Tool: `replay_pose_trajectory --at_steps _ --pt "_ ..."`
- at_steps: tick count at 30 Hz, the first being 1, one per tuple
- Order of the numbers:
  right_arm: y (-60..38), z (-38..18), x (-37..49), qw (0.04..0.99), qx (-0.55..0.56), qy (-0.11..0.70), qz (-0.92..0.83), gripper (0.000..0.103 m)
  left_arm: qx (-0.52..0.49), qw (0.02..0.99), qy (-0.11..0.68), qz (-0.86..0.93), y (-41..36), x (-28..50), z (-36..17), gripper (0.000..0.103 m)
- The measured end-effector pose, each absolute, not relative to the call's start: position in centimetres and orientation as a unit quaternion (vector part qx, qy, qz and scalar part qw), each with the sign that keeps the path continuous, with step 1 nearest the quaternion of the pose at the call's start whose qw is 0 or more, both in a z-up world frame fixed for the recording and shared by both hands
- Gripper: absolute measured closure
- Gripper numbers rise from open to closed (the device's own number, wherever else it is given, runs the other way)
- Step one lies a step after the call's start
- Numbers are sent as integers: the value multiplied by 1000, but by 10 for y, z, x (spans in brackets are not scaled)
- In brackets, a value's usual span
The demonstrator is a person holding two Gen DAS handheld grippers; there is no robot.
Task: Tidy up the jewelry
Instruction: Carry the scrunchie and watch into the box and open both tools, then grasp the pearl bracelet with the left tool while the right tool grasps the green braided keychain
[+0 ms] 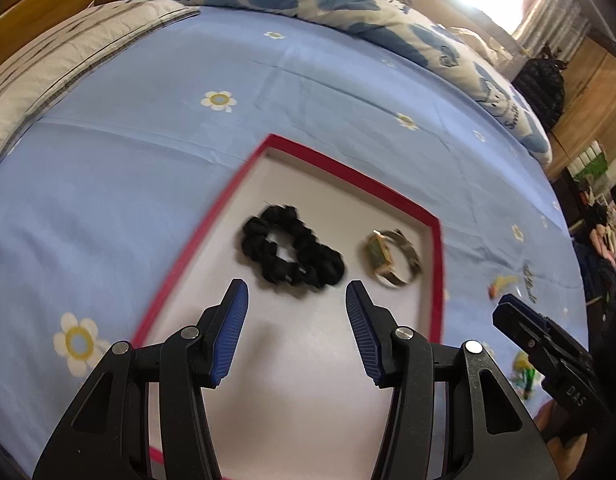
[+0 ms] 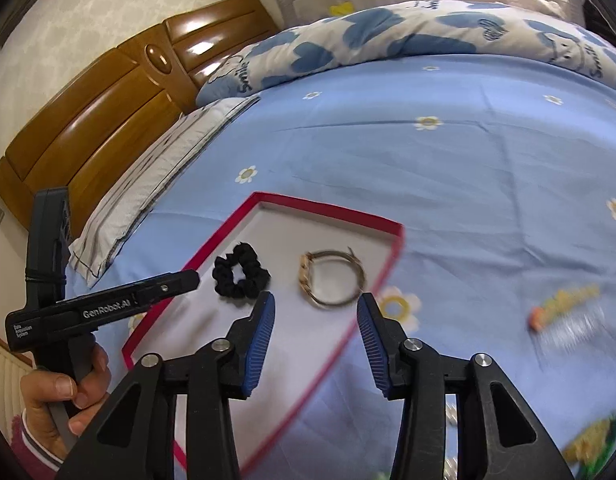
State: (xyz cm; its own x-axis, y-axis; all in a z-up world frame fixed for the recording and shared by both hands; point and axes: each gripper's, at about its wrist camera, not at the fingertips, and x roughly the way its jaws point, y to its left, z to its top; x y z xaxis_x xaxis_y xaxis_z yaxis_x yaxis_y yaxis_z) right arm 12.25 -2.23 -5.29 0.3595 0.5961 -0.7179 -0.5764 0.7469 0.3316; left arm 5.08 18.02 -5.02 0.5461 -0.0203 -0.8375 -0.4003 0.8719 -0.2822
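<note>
While hovering low over the red-rimmed tray, left gripper aimed at the black scrunchie lying inside — right gripper poised above the tray's near-right edge, facing the gold watch. Scrunchie and watch side by side in the tray, apart, on the blue flowered bedsheet. Both jaws spread wide, gripping nothing, touching nothing.

blue floral bedsheet, pillow, perhaps wooden headboard
</note>
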Motion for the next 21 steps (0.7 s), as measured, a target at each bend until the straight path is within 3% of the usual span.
replay_pose_trajectory --at_steps 7,9,21 --pt "-78 -51 109 839 33 443 316 55 -209 858 463 76 137 41 -35 53" --pt "-95 -51 105 843 40 443 301 53 -202 860 465 65 122 37 -33 47" --pt "-181 -58 76 861 55 445 241 50 -168 858 485 16 60 35 -38 47"
